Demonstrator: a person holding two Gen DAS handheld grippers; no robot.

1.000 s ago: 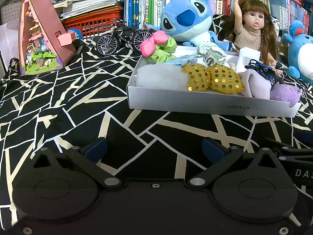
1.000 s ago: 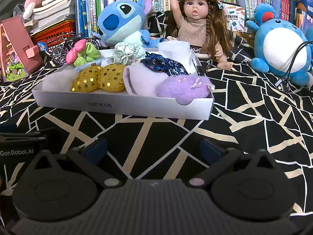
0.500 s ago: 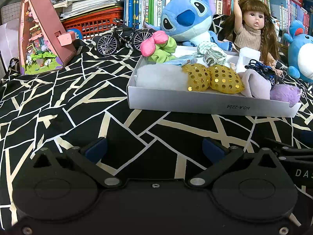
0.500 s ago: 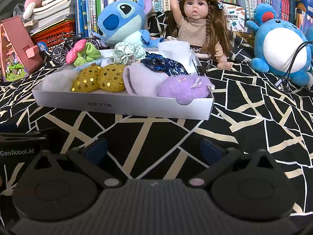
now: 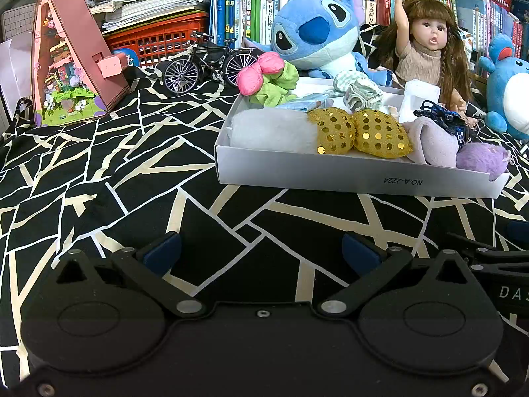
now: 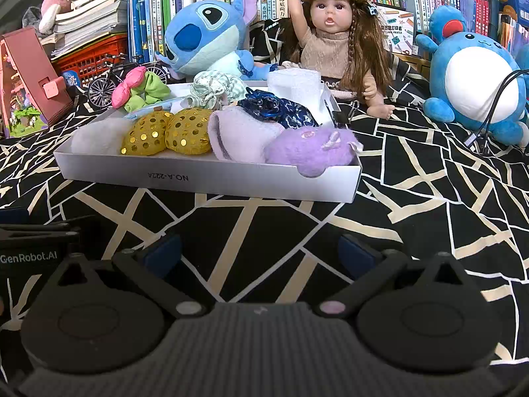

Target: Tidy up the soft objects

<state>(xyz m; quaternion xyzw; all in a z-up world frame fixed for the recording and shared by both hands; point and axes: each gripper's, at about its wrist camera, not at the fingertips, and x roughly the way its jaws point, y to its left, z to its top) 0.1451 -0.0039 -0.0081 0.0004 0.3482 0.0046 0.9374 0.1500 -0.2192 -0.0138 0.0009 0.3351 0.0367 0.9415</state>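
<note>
A shallow white box (image 5: 330,173) (image 6: 211,177) sits on the black patterned cloth, filled with soft items: a white fluffy piece (image 5: 267,130), two gold sequined pads (image 5: 357,130) (image 6: 172,132), a lilac cloth (image 6: 241,135), a purple fuzzy toy (image 6: 307,150), a dark blue scrunchie (image 6: 274,107), a striped green scrunchie (image 6: 215,89) and a pink-and-green scrunchie (image 5: 267,77). My left gripper (image 5: 261,253) is open, low over the cloth in front of the box. My right gripper (image 6: 259,253) is open too, empty, also short of the box.
Behind the box stand a blue plush (image 5: 317,36), a doll (image 6: 334,49), a round blue plush (image 6: 476,76), a toy bicycle (image 5: 208,63) and a pink triangular dollhouse (image 5: 72,63). Bookshelves line the back. A black cable (image 6: 492,99) hangs at the right.
</note>
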